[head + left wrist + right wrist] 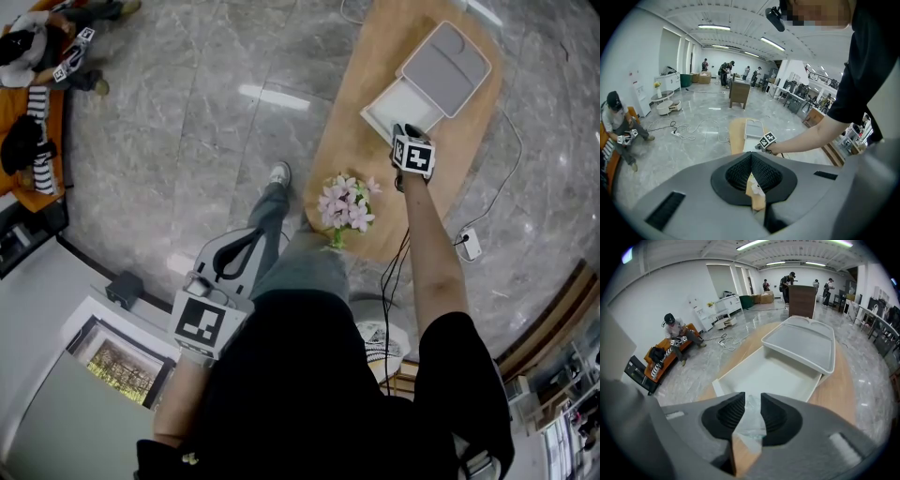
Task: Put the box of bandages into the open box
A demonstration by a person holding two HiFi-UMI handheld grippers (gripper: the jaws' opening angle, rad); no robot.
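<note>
The box of bandages (749,416), pale and clear-wrapped, shows low in the middle of the right gripper view, in the gap between the jaws of my right tool (752,401). Those jaws stand wide and do not press on it. It sits at the near wall of the open box (719,385); I cannot tell whether inside or on the rim. The lid (801,345) lies open beyond, on the wooden desk (841,390). My left tool (751,155), lower left in the head view, has its jaws together, empty.

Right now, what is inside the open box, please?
The white box shows a bare floor; the right gripper hides its near edge, a pale packet between its open jaws.
</note>
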